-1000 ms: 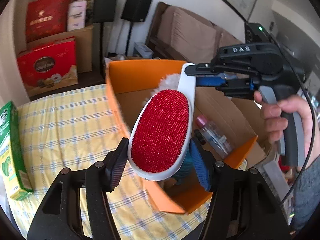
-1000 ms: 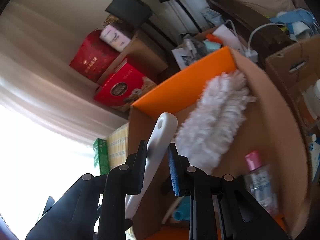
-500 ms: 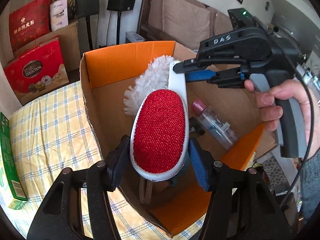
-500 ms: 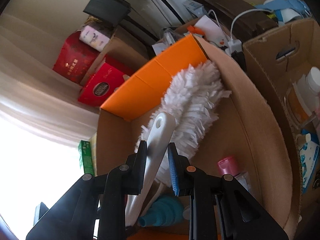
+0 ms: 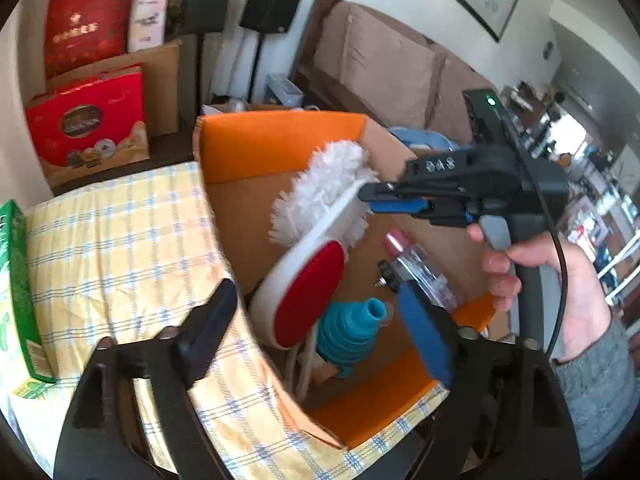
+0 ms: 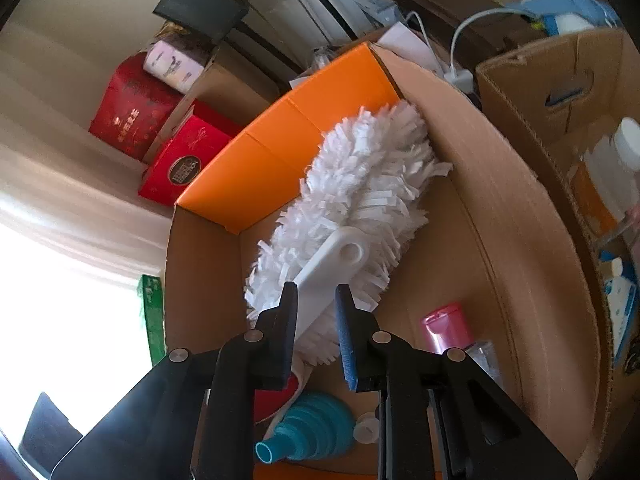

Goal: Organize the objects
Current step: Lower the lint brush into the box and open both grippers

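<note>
Left gripper (image 5: 312,320) jaws just opening, let go of brush (image 5: 304,292). Right gripper (image 6: 316,320) clamps brush handle, brush inside box (image 5: 280,148). Release left.

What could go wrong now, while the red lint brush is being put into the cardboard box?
1. Only the right tool pinches the white handle tip of the red lint brush; the left tool, jaws just opened, no longer supports it, so it may swing or slip.
2. Dropped, it could knock the teal folding funnel or the pink-capped clear bottle in the orange-flapped cardboard box.
</note>
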`<state>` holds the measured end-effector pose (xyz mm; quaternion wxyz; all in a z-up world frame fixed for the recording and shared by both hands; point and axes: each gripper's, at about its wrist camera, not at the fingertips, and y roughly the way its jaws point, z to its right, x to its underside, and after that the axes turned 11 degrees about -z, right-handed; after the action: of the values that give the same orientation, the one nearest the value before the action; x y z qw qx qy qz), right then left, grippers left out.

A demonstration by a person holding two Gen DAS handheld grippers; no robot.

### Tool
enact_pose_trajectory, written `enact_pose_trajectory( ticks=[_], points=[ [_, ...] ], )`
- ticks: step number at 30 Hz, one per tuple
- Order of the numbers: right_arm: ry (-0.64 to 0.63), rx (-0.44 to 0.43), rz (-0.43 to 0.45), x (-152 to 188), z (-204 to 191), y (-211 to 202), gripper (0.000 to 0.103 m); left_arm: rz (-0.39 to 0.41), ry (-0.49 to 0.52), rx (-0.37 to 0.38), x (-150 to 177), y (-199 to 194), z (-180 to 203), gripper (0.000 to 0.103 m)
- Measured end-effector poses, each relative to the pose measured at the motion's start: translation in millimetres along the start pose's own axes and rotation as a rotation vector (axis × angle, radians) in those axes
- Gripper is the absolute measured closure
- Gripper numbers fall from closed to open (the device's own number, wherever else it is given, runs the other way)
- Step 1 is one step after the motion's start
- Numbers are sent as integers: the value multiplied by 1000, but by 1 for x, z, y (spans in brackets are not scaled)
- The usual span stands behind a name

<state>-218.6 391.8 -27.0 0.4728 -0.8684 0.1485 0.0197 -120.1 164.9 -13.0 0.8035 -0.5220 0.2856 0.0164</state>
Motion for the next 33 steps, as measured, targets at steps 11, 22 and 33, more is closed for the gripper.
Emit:
enact_pose_trajectory(
  ticks=[11,22,33],
  points=[
    [-188,136,86,20,-57,-12,41,47,-54,-44,1,-26,-20,3],
    [-313,239,146,48,-98,-9,18,104,-90,-121,11,-57,-42,0],
    [-419,298,194,78,-137,-2,0,136,-162,-150,26,-82,-69,0]
  ],
)
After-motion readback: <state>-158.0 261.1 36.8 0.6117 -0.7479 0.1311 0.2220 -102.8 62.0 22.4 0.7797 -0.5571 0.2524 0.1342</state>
